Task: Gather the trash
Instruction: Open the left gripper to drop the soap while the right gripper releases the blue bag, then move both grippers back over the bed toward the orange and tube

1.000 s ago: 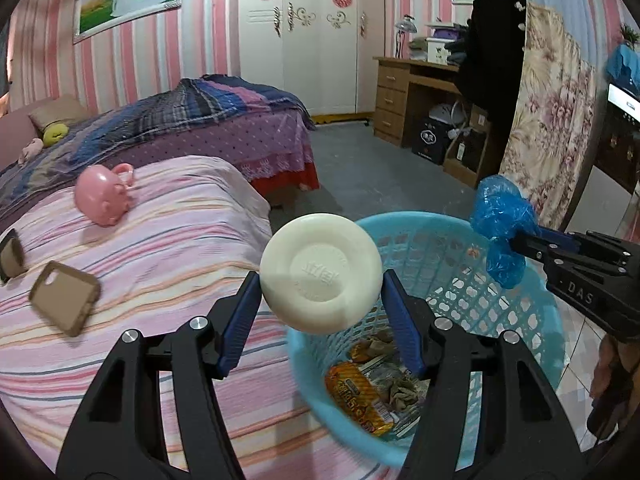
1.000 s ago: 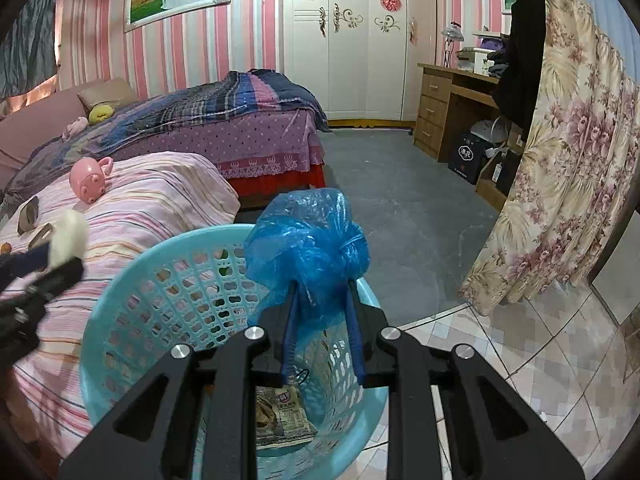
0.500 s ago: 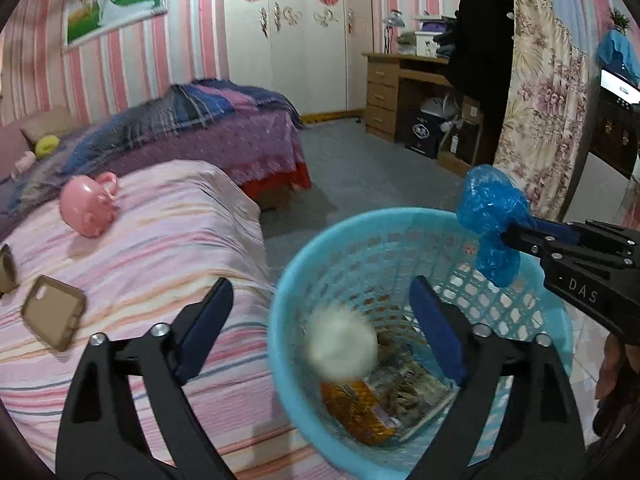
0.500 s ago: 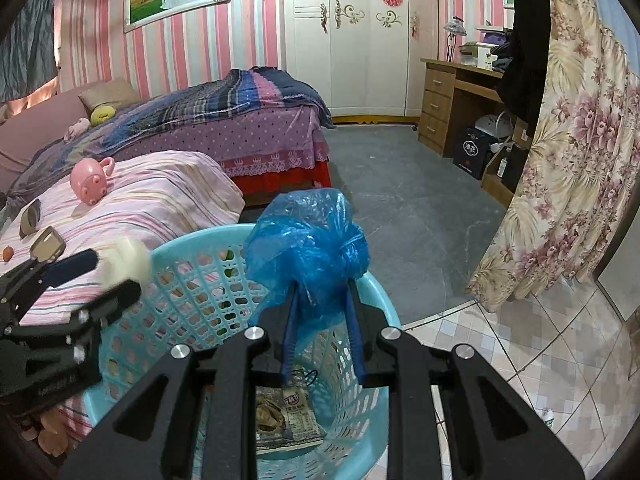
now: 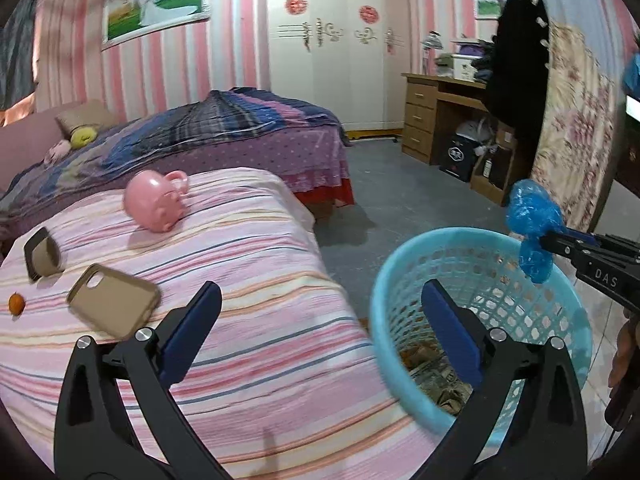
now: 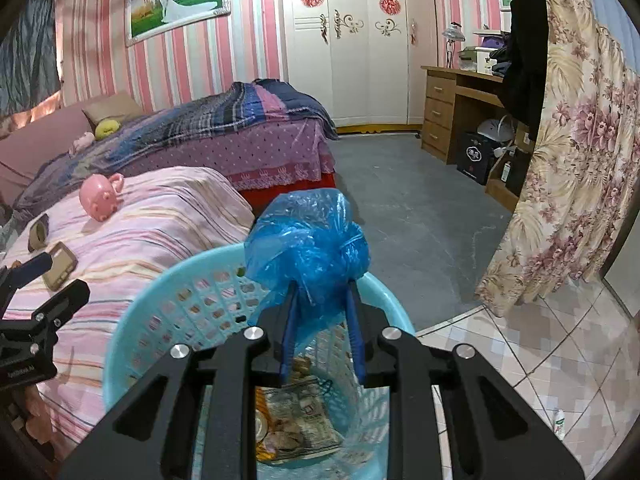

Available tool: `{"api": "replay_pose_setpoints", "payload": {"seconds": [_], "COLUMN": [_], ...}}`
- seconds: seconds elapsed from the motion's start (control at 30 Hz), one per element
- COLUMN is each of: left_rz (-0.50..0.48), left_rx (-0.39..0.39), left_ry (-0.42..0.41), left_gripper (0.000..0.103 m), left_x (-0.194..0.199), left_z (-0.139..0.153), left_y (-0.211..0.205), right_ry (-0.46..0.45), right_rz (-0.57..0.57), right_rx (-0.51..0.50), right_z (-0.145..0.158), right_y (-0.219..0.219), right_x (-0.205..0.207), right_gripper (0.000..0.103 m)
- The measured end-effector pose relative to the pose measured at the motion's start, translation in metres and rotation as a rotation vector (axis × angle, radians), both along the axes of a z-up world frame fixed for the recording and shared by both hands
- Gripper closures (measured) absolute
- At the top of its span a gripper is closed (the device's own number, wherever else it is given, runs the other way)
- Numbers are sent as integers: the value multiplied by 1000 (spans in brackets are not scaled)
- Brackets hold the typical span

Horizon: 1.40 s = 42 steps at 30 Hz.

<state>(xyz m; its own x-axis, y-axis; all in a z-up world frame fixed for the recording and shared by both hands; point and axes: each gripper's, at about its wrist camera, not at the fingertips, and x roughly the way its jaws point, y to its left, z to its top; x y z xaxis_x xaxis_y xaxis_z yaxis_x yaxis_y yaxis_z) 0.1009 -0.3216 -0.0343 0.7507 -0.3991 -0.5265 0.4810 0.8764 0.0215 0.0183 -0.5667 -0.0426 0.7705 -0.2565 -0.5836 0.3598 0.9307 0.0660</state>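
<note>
Pink-striped walls (image 6: 100, 52), two beds (image 6: 256, 136), white wardrobe (image 6: 352, 44).

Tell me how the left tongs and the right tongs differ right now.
The left tongs are spread wide and hold nothing; the right tongs are clamped on a crumpled blue plastic bag. The left tongs sit over the striped bed edge beside the blue basket; the right tongs hang above the basket's opening. Both have black frames and blue pads.

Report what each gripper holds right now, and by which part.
The right gripper pinches the crumpled blue plastic bag by its lower, bunched end, above the blue basket. The left gripper is open and holds nothing.
</note>
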Motion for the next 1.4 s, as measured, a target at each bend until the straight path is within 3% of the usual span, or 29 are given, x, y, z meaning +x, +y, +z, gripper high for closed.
{"api": "replay_pose_setpoints", "payload": {"seconds": [0.13,0.17,0.2,0.27,0.53,0.97,1.4], "left_rz": [31,37,45,56,86,157,367], "left_rx": [-30,-34,-35,-34,-39,-41,-25], "left_ry": [12,11,6,-5,-21,-27,-34], "left_gripper": [6,6,6,6,6,6,6], "left_x": [4,5,5,4,2,9,37], "left_z": [5,5,7,8,11,17,21], "left_y": [16,20,24,31,50,121,248], "right_ry": [-7,-9,-23,-29,-33,-61,-83], "right_rz": [2,1,-5,-12,-56,-11,119], "right_rx": [5,4,-7,-15,-45,-74,-80], "right_z": [2,3,6,7,12,24,31], "right_y": [6,7,10,13,33,64,146], "right_x": [2,3,2,1,7,24,74], "right_gripper": [77,65,46,31,10,5,5]}}
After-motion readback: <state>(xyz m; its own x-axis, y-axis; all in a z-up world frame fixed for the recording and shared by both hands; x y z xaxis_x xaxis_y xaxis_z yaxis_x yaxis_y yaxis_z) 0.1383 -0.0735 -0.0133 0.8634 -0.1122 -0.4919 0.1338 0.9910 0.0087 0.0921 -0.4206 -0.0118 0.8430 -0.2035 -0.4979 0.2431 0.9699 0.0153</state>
